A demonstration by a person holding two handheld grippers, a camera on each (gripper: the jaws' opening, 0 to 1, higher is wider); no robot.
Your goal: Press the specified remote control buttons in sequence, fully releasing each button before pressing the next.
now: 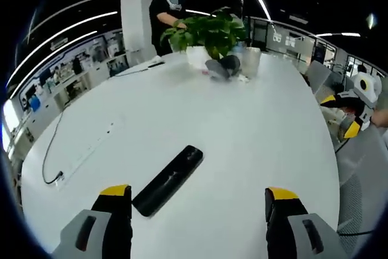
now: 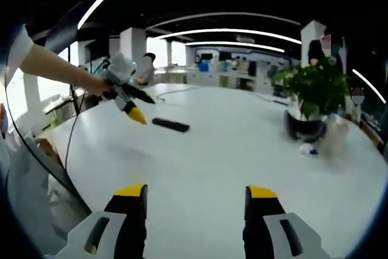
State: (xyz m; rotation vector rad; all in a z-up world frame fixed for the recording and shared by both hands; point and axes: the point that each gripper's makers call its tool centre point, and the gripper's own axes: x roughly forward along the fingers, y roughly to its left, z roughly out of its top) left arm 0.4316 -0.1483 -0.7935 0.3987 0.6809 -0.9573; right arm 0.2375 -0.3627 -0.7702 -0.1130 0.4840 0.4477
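Both jaws of the left gripper [image 1: 197, 207] were held open near the remote [image 1: 168, 180], which should be pressed gently.

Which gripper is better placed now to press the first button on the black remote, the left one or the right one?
Left, probably. In the left gripper view the remote lies just ahead of the open left gripper, beside one jaw. In the right gripper view the remote lies far across the table from the open right gripper.

Remote [image 1: 168, 179] buttons too small to tell; near end behind left tool [image 1: 198, 205] jaw.
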